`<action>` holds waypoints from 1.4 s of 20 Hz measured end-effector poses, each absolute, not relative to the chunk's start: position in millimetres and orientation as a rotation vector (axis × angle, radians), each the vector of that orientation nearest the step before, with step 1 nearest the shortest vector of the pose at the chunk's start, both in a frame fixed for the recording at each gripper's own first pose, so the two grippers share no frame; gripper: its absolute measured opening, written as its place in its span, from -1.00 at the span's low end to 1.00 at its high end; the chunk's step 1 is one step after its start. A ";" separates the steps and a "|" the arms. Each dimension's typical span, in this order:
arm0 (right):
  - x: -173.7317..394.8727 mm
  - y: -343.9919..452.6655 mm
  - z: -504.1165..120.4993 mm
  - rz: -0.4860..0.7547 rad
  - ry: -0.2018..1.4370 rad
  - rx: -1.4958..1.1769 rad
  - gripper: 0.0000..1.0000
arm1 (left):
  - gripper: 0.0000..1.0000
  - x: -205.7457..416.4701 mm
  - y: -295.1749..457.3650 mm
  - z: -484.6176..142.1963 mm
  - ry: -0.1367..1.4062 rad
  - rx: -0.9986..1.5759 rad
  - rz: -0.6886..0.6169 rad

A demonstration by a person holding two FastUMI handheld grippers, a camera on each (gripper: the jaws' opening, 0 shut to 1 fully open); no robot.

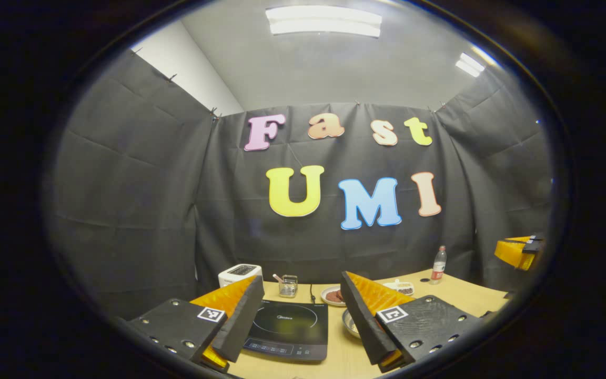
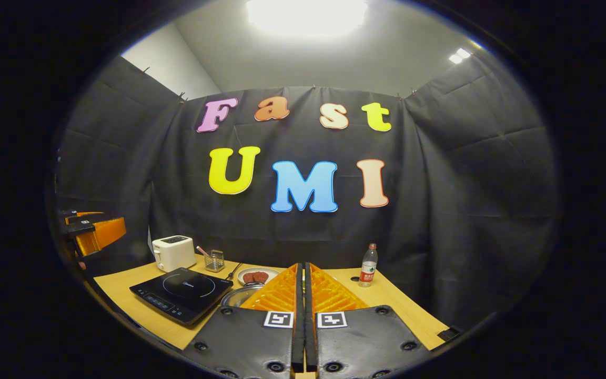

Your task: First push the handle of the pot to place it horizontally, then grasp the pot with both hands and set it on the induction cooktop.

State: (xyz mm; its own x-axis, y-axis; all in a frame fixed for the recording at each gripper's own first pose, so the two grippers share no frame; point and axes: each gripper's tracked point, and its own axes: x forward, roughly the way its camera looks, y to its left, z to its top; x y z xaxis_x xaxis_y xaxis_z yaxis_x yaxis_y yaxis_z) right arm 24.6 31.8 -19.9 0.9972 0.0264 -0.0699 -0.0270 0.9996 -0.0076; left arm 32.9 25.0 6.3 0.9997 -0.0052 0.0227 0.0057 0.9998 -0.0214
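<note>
Left tool (image 1: 303, 316): fingers spread wide, holding nothing, raised above the desk's near edge.
Right tool (image 2: 303, 295): fingers pressed together with only a thin seam between them, pinching nothing, also raised over the near edge.
Pot from the left tool: a metal rim (image 1: 349, 322) peeks out just beside the inner face of its right finger, low and slightly right of centre.
Pot from the right tool: the pot (image 2: 240, 296) lies just ahead and a little left of its fingertips, mostly hidden behind them.
Handle axis: cannot tell; the handle is covered in both views.
Induction cooktop (image 1: 290, 329): flat on the desk (image 1: 461, 297), just left of the pot, between the left tool's fingers.
Nearer hand: by my judgement the right tool, and being pressed together it suits the handle push.
Farther back: toaster (image 2: 173, 251), plate (image 2: 257, 276) and bottle (image 2: 369, 265) along the far edge.
</note>
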 end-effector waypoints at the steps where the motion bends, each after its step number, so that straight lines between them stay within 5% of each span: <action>1: 26.7 38.7 -25.7 0.041 0.083 -0.016 -0.96 | 0.77 35.6 29.1 7.1 -0.023 -0.018 -0.006; 13: 31.0 107.2 -91.3 0.167 0.270 -0.067 -0.96 | 0.78 42.7 100.1 -15.5 0.003 -0.035 0.015; 28: 59.5 138.3 -201.0 0.473 0.593 -0.101 -0.95 | 0.73 76.5 100.7 -23.9 0.027 -0.006 0.138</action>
